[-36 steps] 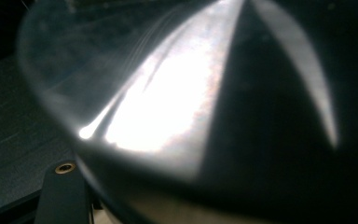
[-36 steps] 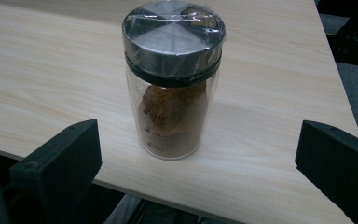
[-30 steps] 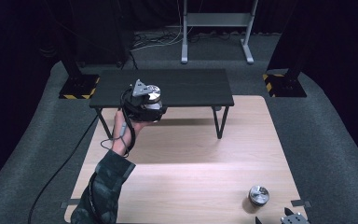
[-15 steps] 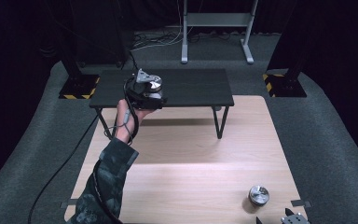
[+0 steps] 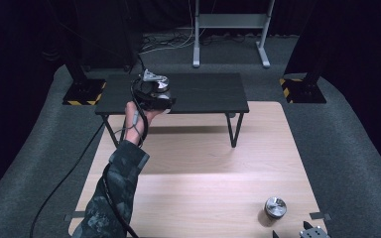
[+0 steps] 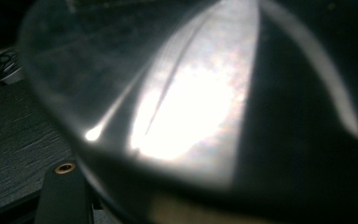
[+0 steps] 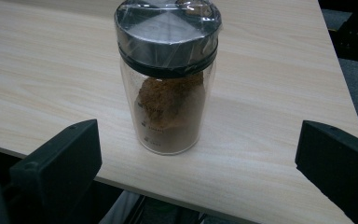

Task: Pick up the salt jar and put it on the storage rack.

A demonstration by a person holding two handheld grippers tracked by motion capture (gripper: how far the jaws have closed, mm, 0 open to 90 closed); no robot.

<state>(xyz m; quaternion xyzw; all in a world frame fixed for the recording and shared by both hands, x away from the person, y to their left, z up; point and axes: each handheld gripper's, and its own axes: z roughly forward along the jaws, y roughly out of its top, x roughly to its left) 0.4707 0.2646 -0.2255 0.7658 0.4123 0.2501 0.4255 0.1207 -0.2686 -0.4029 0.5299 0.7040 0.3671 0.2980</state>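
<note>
My left gripper (image 5: pixel 157 94) is held out over the front left part of the low black table (image 5: pixel 203 91). It is shut on a shiny round metal-topped object (image 5: pixel 160 84), whose blurred gleaming surface (image 6: pixel 191 107) sits close up in the left gripper view. A glass jar of brown powder (image 7: pixel 168 79) with a plastic-wrapped metal lid stands upright on the wooden table near its front right corner (image 5: pixel 275 208). My right gripper (image 5: pixel 307 232) is just in front of the jar, open, with its two black jaws wide apart and the jar beyond them, untouched.
The light wooden table (image 5: pixel 193 188) runs from the near edge to the black table. Dark grey carpet (image 5: pixel 347 139) surrounds both. A cable (image 5: pixel 64 183) trails off to the left of my left arm. Stand bases with yellow-black stripes (image 5: pixel 82 94) sit at the back.
My left hand has carried the shiny object farther away, from over the black table's front edge to above its top. The right gripper and the jar have stayed put.
</note>
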